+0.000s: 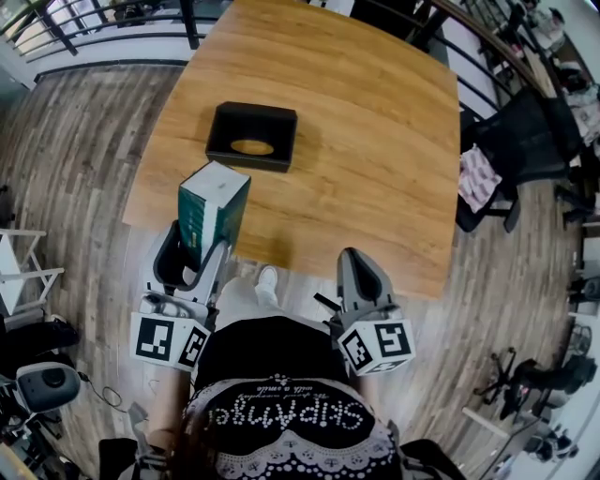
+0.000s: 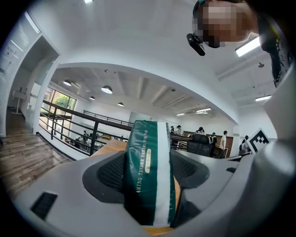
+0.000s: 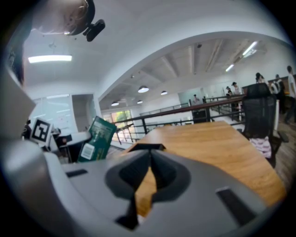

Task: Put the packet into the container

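Observation:
A green and white packet point(image 1: 214, 208) stands upright in my left gripper point(image 1: 199, 251), held in the air just off the near left edge of the wooden table point(image 1: 375, 141). In the left gripper view the packet point(image 2: 149, 176) fills the gap between the dark pads, which are shut on it. The black open container point(image 1: 251, 136) sits on the table beyond the packet, its wooden-coloured bottom showing. My right gripper point(image 1: 354, 262) hovers off the table's near edge, jaws shut with nothing between them. The right gripper view shows the packet point(image 3: 96, 139) to the left and the container point(image 3: 148, 147) just past the jaws.
Black office chairs point(image 1: 525, 141) with a pink cloth point(image 1: 478, 176) stand at the table's right side. A dark railing point(image 1: 112, 28) runs past the far left. White furniture point(image 1: 23, 262) is on the wooden floor at the left. People stand far off in the background point(image 2: 224, 139).

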Available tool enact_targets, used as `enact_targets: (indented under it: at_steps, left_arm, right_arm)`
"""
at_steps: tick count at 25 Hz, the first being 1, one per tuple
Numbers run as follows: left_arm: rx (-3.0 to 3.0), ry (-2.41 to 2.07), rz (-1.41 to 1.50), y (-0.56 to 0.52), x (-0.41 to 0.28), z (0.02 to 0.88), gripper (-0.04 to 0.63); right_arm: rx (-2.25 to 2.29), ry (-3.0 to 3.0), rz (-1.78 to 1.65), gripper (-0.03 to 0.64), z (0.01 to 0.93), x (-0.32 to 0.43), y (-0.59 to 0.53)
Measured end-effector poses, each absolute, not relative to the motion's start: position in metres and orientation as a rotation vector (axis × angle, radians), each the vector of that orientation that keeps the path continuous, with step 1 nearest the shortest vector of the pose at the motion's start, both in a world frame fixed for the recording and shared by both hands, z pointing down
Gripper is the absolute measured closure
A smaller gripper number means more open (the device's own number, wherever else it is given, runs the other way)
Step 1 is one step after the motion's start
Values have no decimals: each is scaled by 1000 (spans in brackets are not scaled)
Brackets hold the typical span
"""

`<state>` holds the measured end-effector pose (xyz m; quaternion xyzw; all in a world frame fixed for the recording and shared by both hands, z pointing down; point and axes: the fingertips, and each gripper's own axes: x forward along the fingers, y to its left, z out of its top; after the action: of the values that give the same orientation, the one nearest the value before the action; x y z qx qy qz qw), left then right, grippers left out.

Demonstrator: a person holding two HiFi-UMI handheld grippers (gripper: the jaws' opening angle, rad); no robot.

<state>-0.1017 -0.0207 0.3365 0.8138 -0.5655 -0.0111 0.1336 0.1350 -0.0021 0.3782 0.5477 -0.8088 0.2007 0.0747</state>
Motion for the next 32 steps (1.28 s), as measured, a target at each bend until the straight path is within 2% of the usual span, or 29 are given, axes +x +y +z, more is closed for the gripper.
enact_targets:
  at_steps: [20, 32]
  left_arm:
    - [2388, -1627, -55, -71, -121, 326, 259]
    - [2460, -1513, -40, -122, -170, 322, 261]
  right_arm:
    - [1692, -2398, 623, 578, 375, 121, -38]
    - [1796, -2342, 634, 578, 368, 67, -67]
